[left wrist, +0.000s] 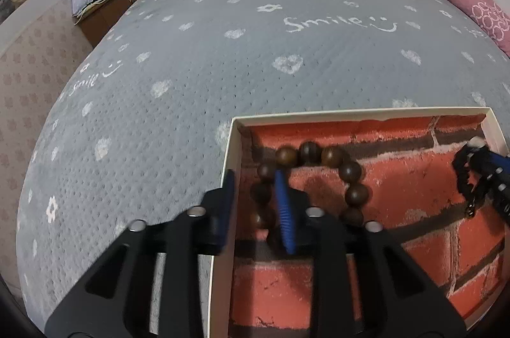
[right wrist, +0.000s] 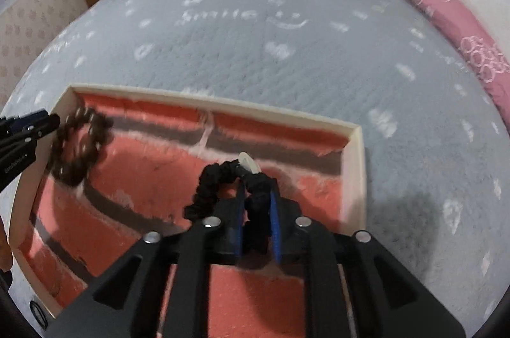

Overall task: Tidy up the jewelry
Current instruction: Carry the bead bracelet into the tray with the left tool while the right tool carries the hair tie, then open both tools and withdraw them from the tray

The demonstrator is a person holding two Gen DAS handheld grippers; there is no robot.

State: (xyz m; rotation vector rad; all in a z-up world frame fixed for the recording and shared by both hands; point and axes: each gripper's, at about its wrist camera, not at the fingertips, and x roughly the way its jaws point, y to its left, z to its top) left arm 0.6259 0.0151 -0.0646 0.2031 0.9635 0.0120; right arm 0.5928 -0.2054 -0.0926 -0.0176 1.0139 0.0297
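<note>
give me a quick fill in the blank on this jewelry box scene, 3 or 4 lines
1. The wooden bead bracelet lies in the ____ half of the box, seen from the left wrist camera.
2. The floor of the box is printed like red ____.
3. The scrunchie between the right gripper fingers is ____ in colour.
4. The box sits on a grey bedspread bearing the word ____.

Missing words: left; bricks; black; Smile

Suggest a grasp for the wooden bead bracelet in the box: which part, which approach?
Probably from above, fingers straddling the bead strand on the open inner side. The wooden bead bracelet lies flat as an open ring on the box floor; its other side sits close to the box wall, leaving little room there.
</note>
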